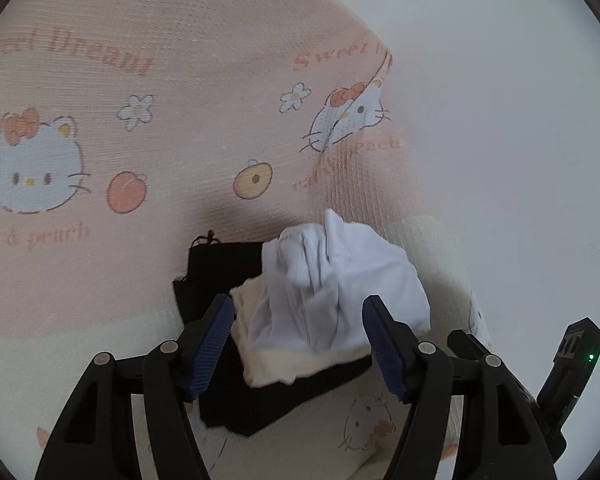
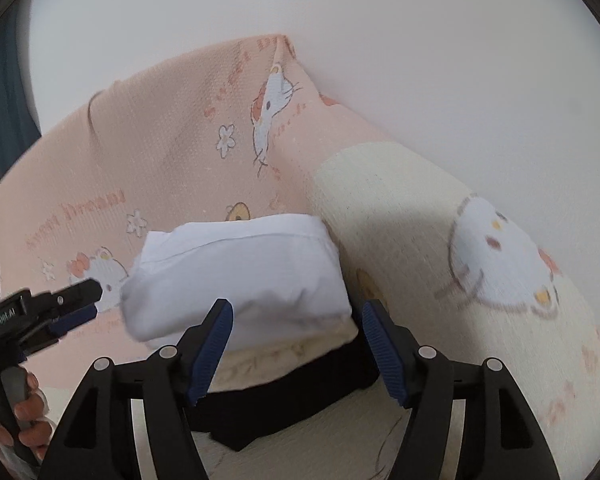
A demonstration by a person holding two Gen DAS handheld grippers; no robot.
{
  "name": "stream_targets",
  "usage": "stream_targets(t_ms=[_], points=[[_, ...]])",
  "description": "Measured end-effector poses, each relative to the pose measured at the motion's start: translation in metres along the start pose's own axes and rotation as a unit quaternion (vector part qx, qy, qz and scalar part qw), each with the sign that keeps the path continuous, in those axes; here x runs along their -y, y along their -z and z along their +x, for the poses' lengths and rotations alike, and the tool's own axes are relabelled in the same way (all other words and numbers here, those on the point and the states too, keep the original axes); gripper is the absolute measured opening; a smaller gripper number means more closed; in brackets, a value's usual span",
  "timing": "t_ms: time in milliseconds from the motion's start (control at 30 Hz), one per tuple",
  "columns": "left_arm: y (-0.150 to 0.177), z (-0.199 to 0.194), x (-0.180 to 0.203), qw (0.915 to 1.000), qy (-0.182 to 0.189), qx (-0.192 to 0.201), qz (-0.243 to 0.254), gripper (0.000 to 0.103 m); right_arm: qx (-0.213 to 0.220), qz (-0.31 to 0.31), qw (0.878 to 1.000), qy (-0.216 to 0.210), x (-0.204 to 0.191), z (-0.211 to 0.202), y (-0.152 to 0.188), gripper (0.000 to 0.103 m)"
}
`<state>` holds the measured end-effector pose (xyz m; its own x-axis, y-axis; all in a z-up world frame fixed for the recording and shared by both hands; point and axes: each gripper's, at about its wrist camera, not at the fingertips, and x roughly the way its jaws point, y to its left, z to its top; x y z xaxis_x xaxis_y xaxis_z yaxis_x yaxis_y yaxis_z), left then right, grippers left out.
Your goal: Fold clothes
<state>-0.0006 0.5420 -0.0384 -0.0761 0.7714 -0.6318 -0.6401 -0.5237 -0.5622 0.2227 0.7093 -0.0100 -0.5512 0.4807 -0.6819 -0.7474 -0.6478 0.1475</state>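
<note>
White garment (image 2: 236, 276) sits folded atop cream piece (image 2: 260, 356) and black piece (image 2: 284, 404), forming stack. Left gripper (image 1: 298, 344), right gripper (image 2: 296, 344) both spread, pinching nothing. Fold judged complete; next move: fetch another garment.

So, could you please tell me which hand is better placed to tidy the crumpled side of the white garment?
Probably the left: its open tongs face the bunched folds of the white garment, while the right tongs face its smooth folded side.
</note>
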Motion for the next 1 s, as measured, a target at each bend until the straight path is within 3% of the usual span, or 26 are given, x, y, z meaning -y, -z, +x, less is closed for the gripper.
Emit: stream_targets(t_ms=[133, 267, 467, 600, 700, 900, 1000], points=[[0.02, -0.03, -0.007, 0.9999, -0.008, 0.009, 0.007, 0.065, 0.008, 0.018, 1.0, 0.004, -0.009, -0.025, 0.012, 0.069], [0.042, -0.062, -0.012, 0.9995, -0.009, 0.024, 0.017, 0.065, 0.043, 0.024, 0.999, -0.001, -0.028, -0.065, 0.027, 0.074], [0.074, -0.106, -0.01, 0.9963, -0.038, 0.057, 0.053, 0.065, 0.096, -0.006, 0.995, 0.007, -0.069, -0.125, 0.049, 0.075], [0.096, -0.131, -0.012, 0.9927, -0.056, 0.074, 0.077, 0.065, 0.143, -0.029, 0.988, 0.039, -0.091, -0.162, 0.071, 0.076], [0.117, -0.149, -0.014, 0.9886, -0.066, 0.086, 0.105, 0.065, 0.158, -0.028, 0.986, 0.042, -0.097, -0.185, 0.087, 0.081], [0.162, -0.17, -0.006, 0.965, -0.128, 0.116, 0.197, 0.065, 0.188, -0.009, 0.981, 0.054, -0.109, -0.217, 0.115, 0.082], [0.177, -0.183, -0.004, 0.9617, -0.129, 0.121, 0.21, 0.065, 0.187, 0.013, 0.981, 0.047, -0.112, -0.228, 0.129, 0.085]])
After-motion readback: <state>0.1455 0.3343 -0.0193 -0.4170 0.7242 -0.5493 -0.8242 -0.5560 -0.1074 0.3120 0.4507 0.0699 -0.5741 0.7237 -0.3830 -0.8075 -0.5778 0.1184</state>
